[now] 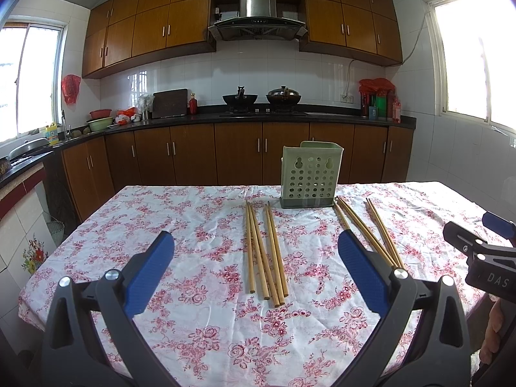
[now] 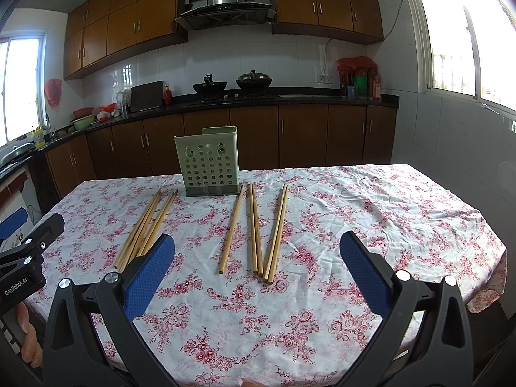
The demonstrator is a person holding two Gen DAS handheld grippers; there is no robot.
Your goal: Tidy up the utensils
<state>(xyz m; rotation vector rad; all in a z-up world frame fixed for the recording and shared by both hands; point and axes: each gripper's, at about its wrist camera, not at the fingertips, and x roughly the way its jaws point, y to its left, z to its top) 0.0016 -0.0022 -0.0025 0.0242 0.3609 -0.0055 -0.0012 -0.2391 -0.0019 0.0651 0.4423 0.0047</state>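
On the floral tablecloth (image 1: 193, 213), in the left wrist view, one group of chopsticks (image 1: 264, 251) lies between the empty left gripper's (image 1: 256, 254) spread jaws, before the green perforated utensil holder (image 1: 309, 175). In the right wrist view, five chopsticks (image 2: 254, 229) lie between the right gripper's (image 2: 258, 254) wide, empty jaws.

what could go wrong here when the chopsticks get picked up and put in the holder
1. The chopsticks lie flat on a wrinkled cloth, touching or crossing in bunches; open fingers closing low may snag fabric or lift several unevenly.
2. The holder is light-looking plastic near the far table edge; a long stick pushed in at a slant might tip or shove it.
3. Both grippers, left and right, sit close together and could bump over the middle sticks.
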